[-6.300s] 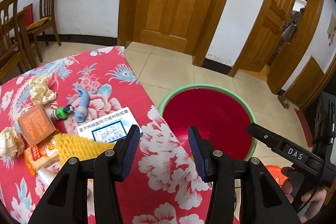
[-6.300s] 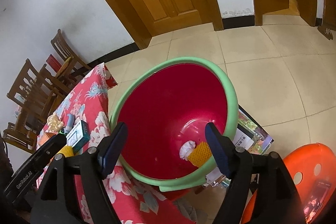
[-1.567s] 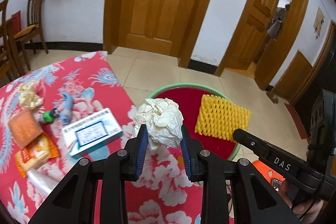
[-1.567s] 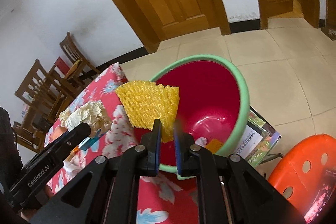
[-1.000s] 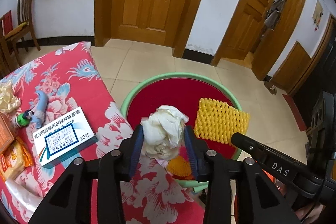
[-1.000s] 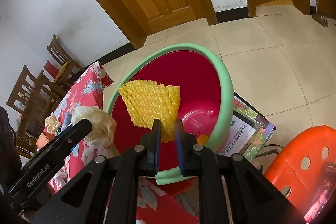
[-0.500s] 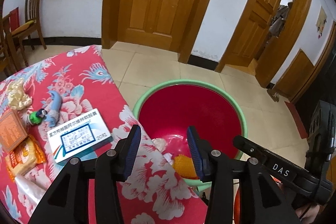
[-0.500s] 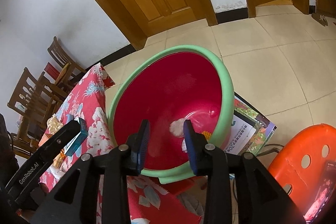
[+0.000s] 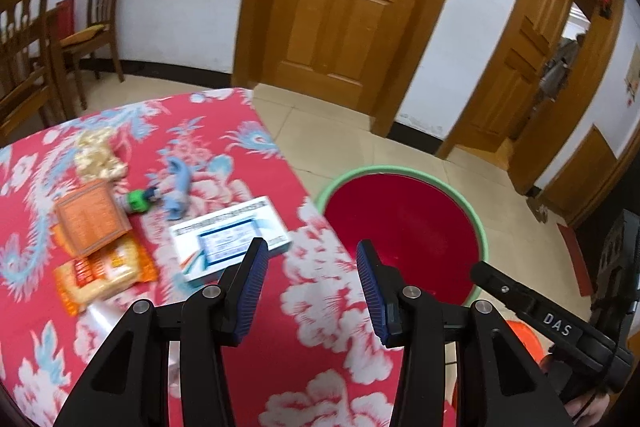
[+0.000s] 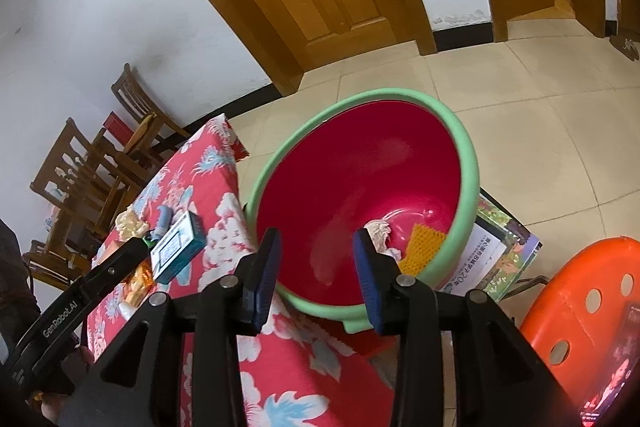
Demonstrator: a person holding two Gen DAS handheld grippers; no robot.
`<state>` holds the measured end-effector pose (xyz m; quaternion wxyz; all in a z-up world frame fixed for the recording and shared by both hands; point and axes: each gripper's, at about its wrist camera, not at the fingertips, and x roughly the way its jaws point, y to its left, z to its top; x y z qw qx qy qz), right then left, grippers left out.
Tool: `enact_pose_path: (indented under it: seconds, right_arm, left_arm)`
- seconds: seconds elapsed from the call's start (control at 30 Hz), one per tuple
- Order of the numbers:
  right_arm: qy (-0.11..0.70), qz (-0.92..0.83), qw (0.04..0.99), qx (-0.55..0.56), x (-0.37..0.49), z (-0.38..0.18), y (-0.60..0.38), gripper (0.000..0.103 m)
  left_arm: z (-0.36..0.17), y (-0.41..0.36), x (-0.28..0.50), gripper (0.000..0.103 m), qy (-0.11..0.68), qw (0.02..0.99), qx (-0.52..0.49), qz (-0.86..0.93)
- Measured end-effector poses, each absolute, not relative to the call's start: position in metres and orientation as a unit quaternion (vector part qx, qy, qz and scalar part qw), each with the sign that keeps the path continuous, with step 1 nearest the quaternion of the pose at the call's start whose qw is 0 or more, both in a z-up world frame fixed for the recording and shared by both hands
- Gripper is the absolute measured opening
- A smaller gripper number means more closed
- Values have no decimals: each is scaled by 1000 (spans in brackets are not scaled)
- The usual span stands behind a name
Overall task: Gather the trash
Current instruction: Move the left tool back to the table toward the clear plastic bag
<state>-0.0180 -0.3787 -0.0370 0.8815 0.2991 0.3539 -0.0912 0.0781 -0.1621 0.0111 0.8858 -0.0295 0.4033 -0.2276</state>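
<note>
Left claw (image 9: 308, 279) is gaping wide, gripping nothing, hovering over the desk (image 9: 256, 131) near its right edge. Right claw (image 10: 316, 267) is likewise spread and unloaded, hanging before the red basin (image 10: 466, 163), which is sitting on the floor just beside the desk edge. Crumpled paper (image 10: 380, 229) and yellow foam netting (image 10: 424, 247) are lying in the basin bottom. A white box (image 9: 228, 235), orange packets (image 9: 100, 271) and another paper wad (image 9: 98, 157) are lying on the desk.

Both wrist views above shared basin (image 9: 478, 227)
</note>
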Motion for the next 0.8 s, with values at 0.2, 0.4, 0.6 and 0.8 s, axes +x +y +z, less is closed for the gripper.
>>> enact_pose_path:
  seconds: [0.2, 0.4, 0.6, 0.8]
  right_arm:
    - [352, -78, 885, 294, -21, -33, -367, 42]
    - [352, -65, 888, 289, -21, -29, -356, 45]
    - [354, -58, 889, 284, -21, -29, -348, 48]
    - [357, -55, 889, 280, -19, -28, -343, 49]
  left_arm:
    - [13, -133, 74, 50, 406, 893, -40, -191]
    - [8, -105, 69, 52, 412, 896, -53, -155]
    - [-1, -79, 66, 58, 422, 897, -65, -113]
    - [-15, -66, 68, 59, 442, 890, -72, -87]
